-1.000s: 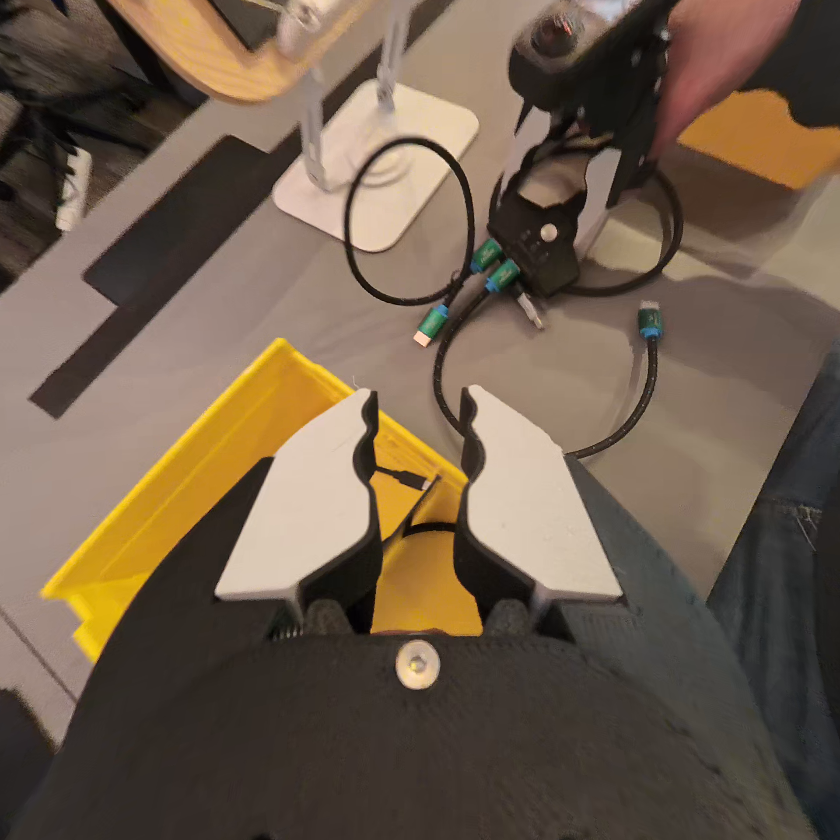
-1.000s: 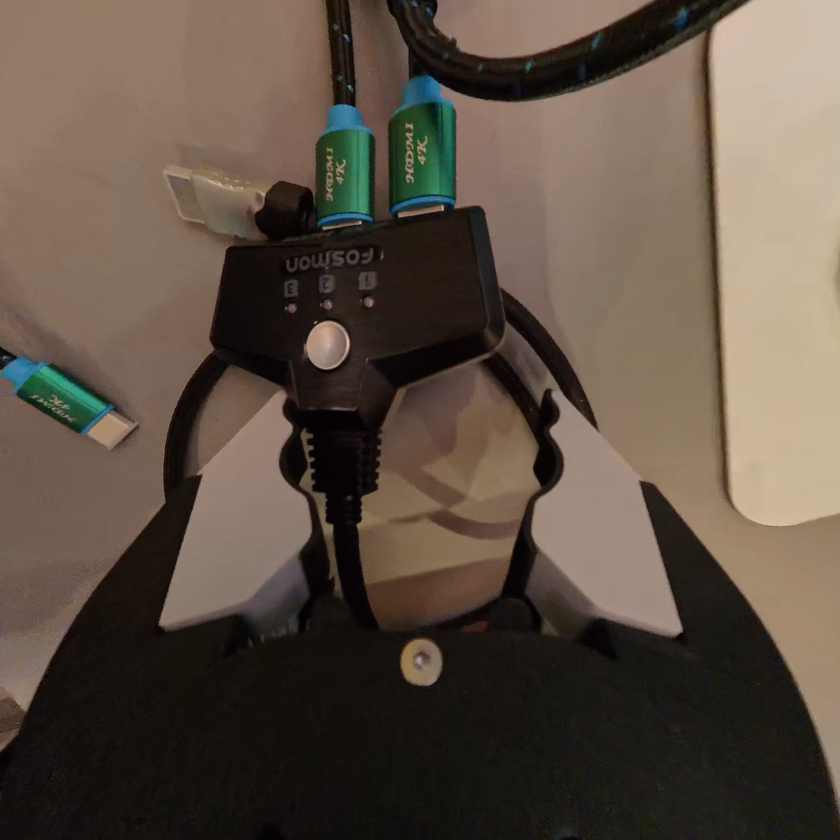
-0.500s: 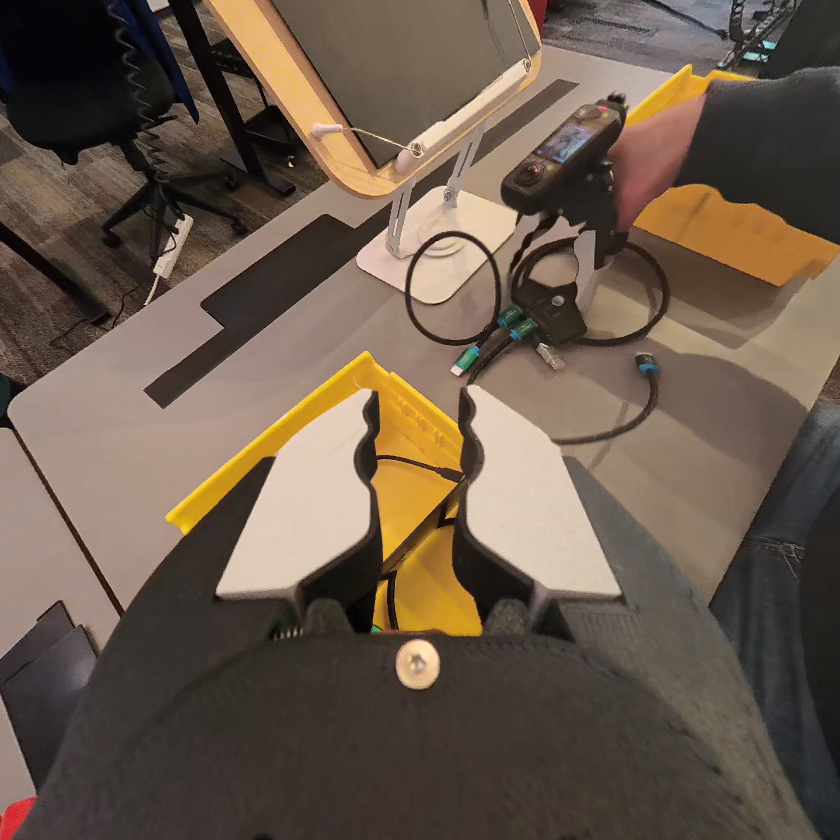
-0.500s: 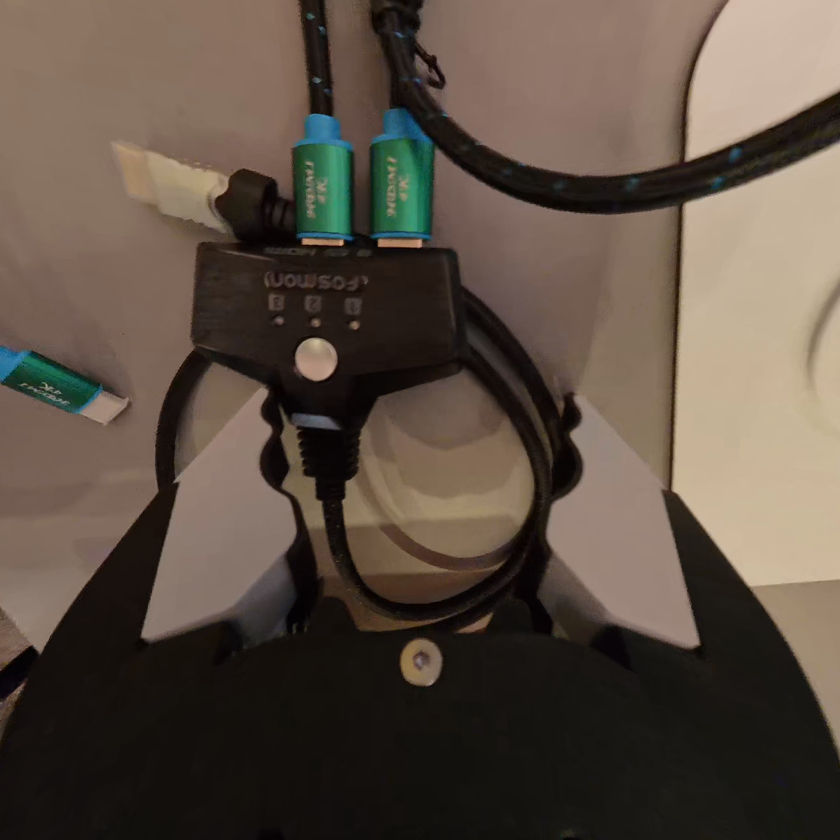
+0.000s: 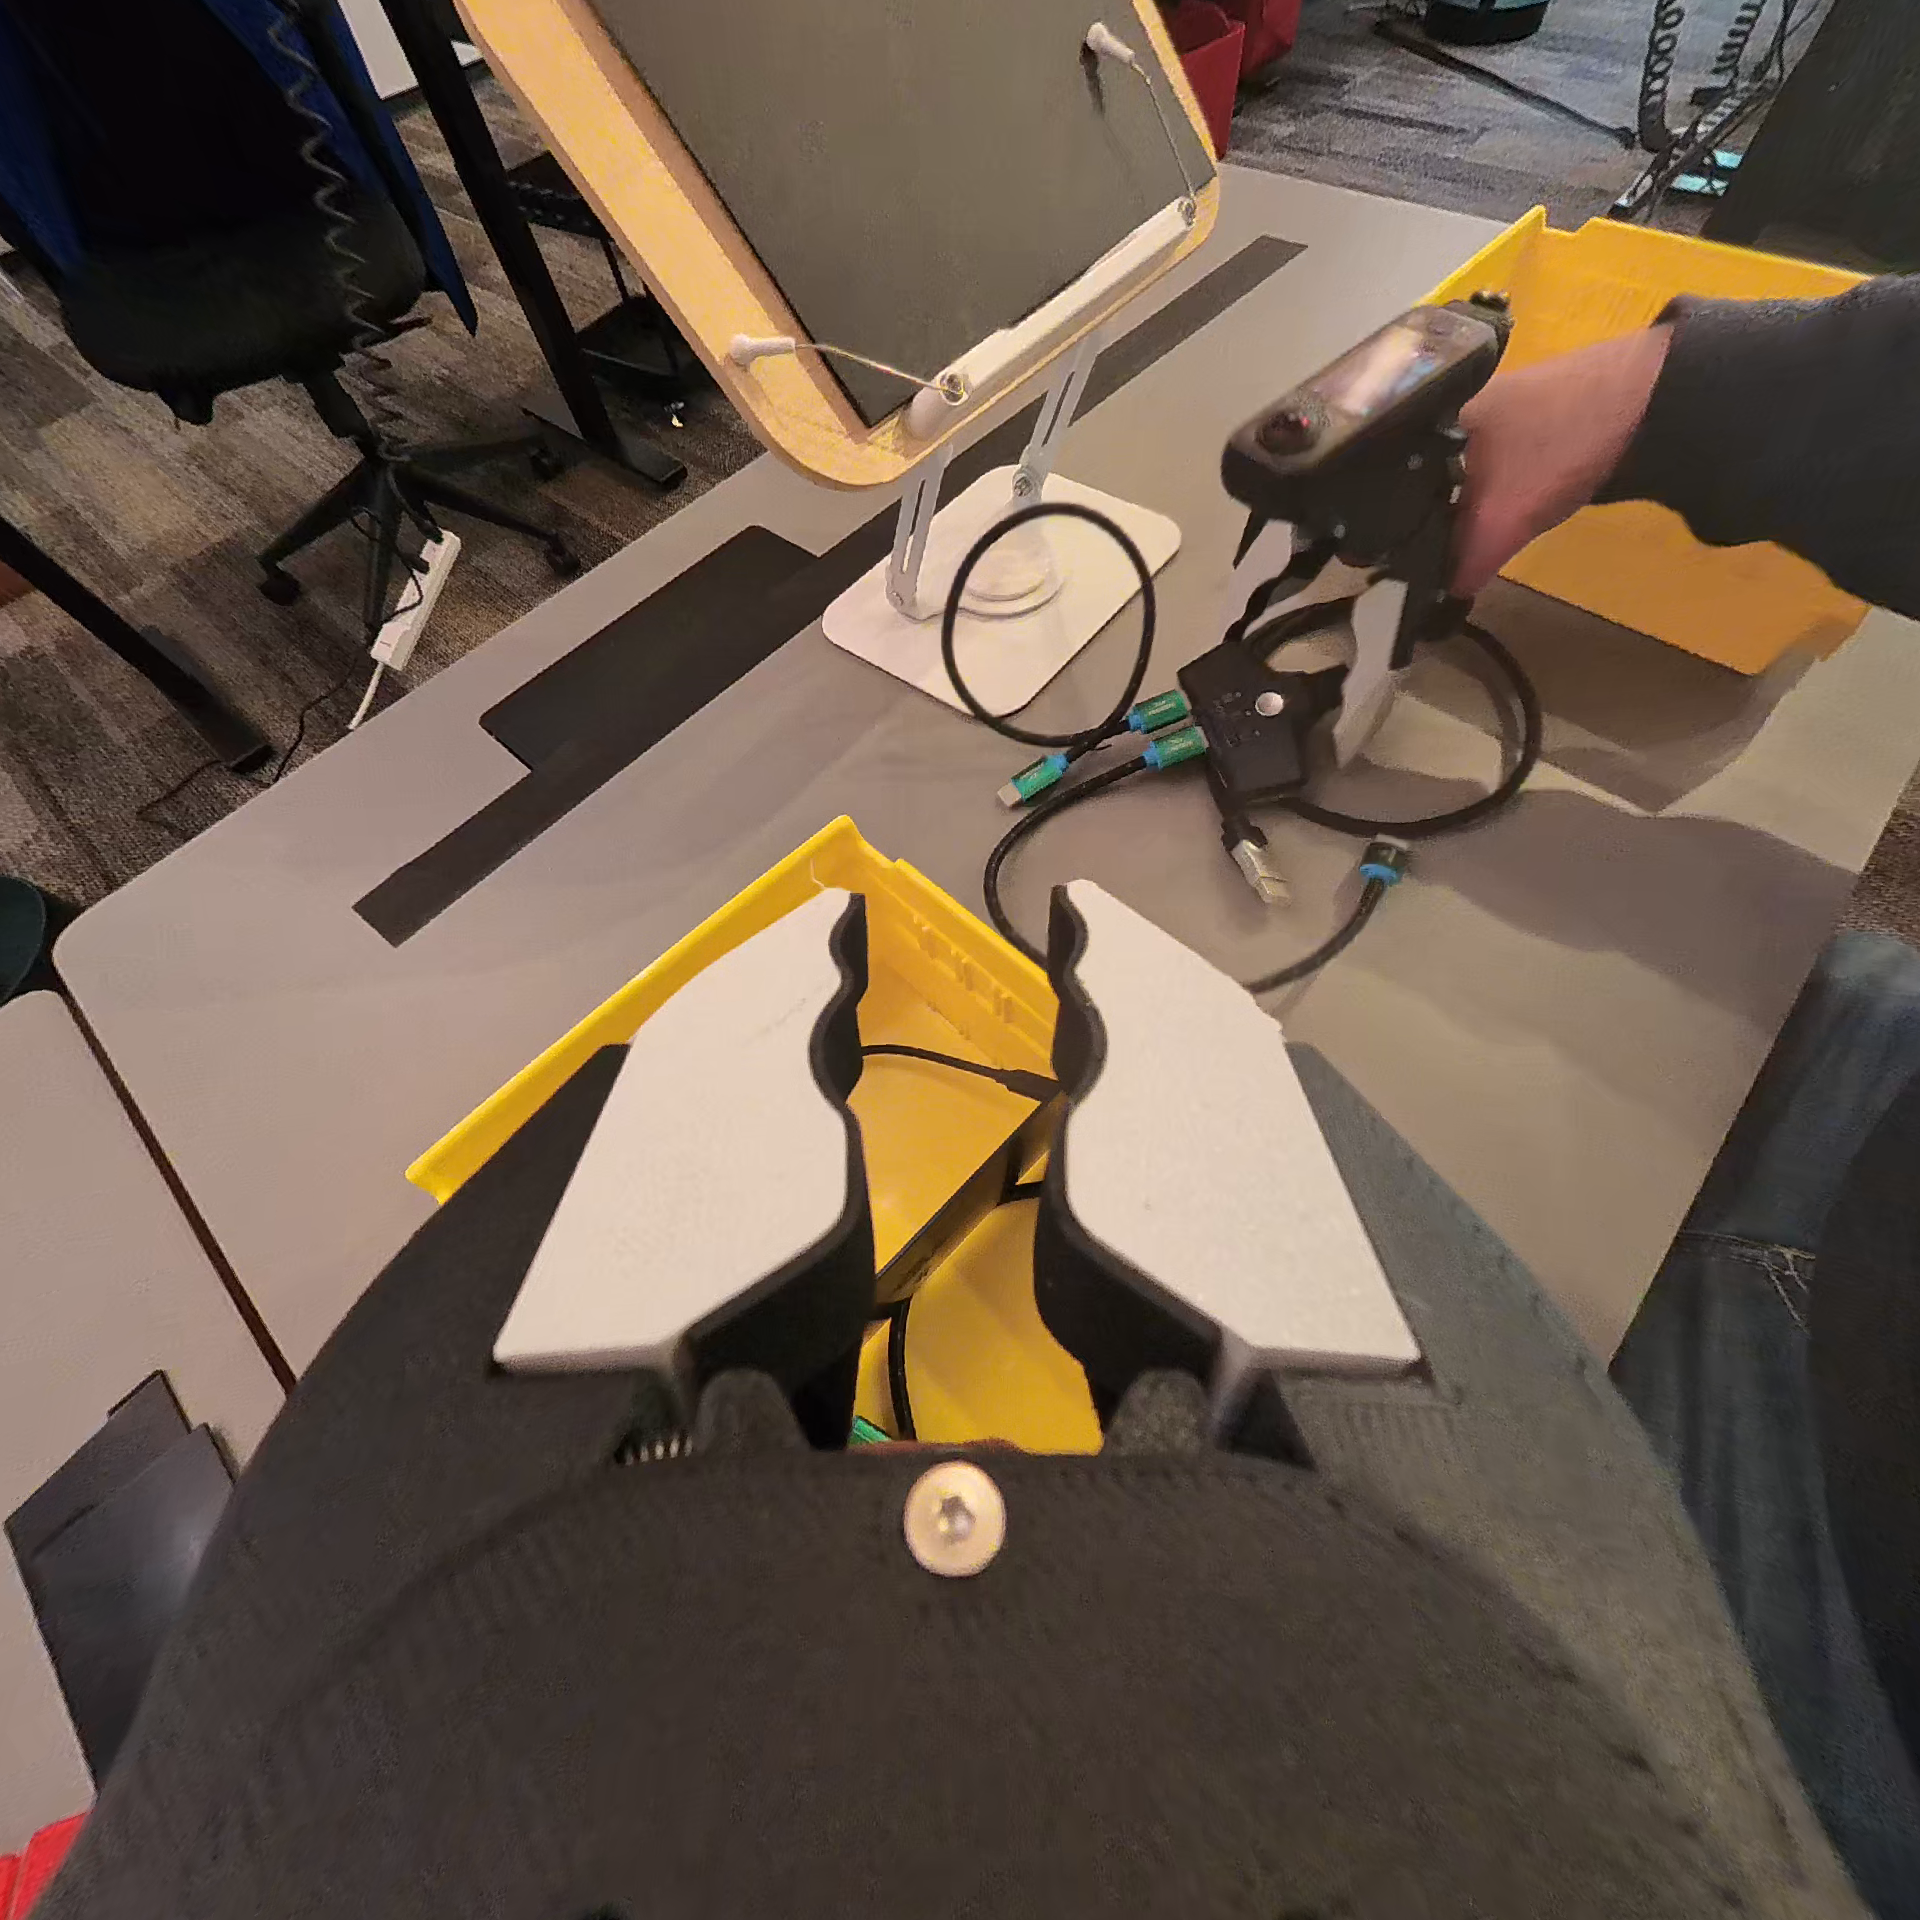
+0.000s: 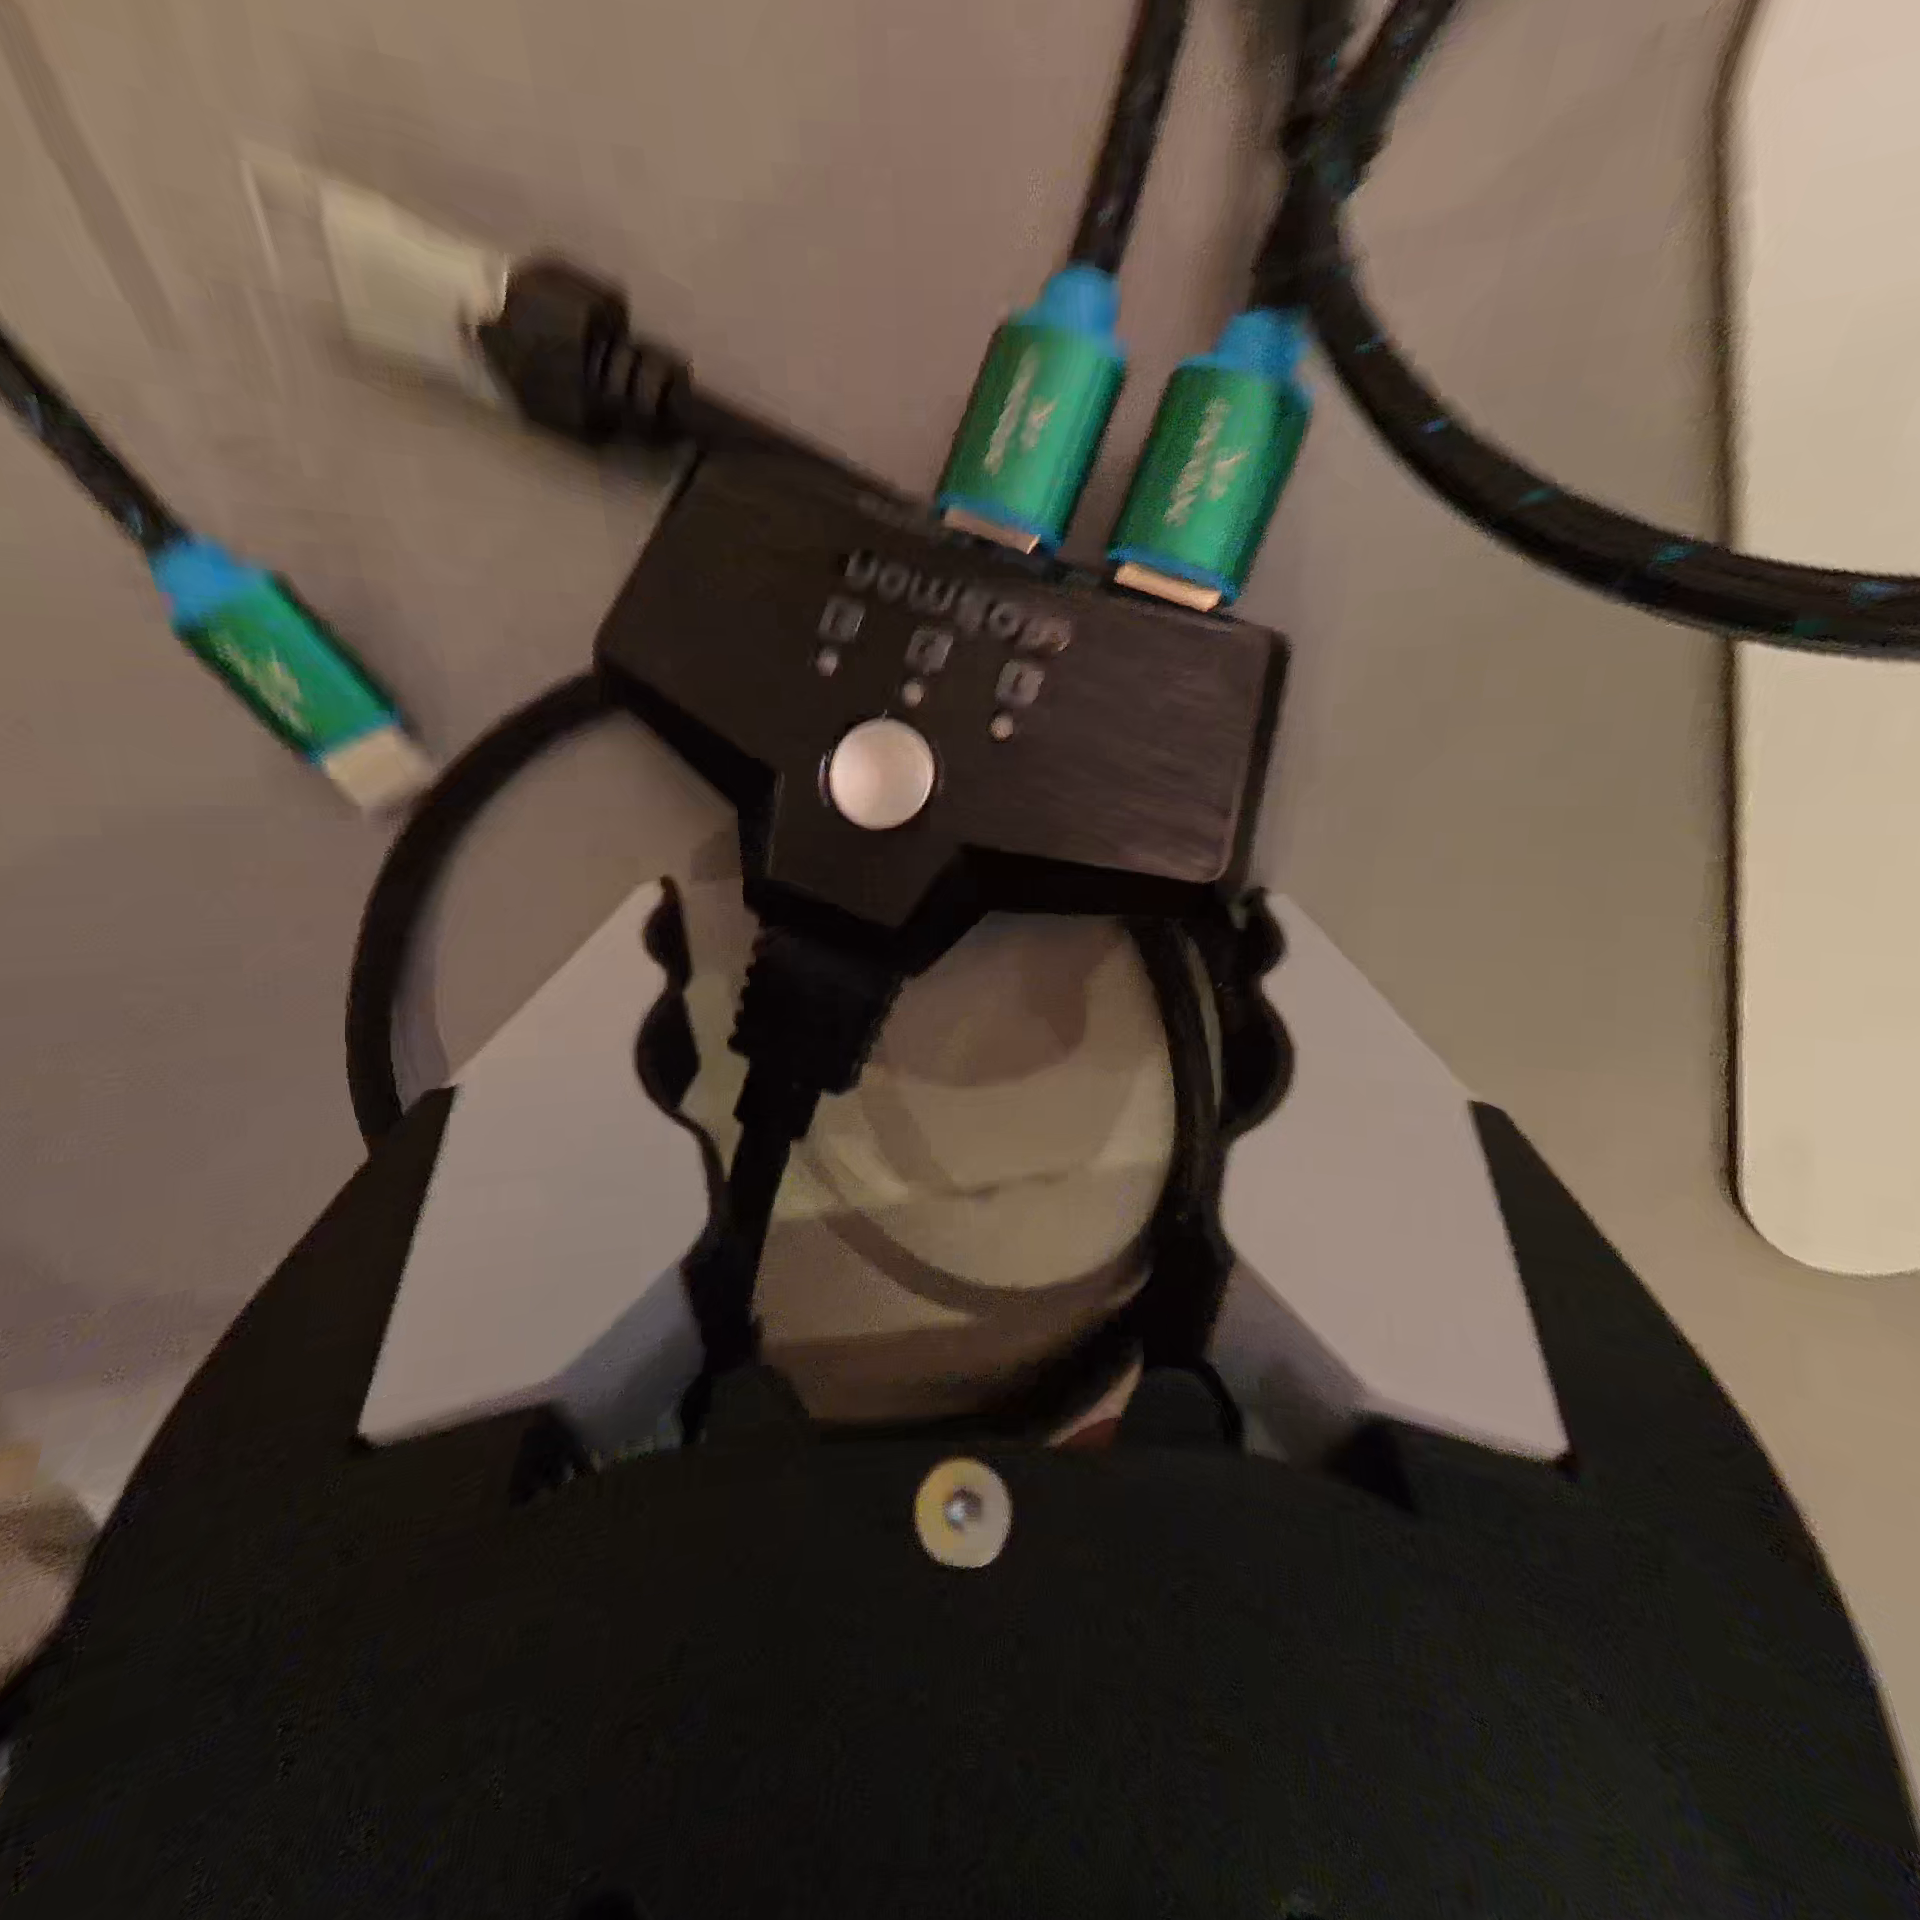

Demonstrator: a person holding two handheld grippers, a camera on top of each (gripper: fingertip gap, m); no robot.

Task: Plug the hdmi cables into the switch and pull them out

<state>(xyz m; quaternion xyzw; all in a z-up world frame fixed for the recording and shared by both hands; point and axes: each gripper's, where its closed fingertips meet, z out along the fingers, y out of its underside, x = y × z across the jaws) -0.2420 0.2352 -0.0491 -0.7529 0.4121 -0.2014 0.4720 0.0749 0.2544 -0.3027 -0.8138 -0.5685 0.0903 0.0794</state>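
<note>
My right tool [image 6: 961, 925] spread wide, empty — switch [image 6: 966, 717] just past its tips, two green plugs [image 6: 1122, 457] seated, left tool [image 5: 951, 935] part-open, empty, over yellow bin [image 5: 727, 987].

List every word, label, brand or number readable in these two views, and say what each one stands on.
I don't quote writing; this is where it stands.
Switch, top face: a raised word and three marked squares, legible.
Two plugged green connectors: pale lettering along the shells, blurred.
Loose green connector: pale lettering, blurred.
Small screen, left wrist view: too small to read.
</note>
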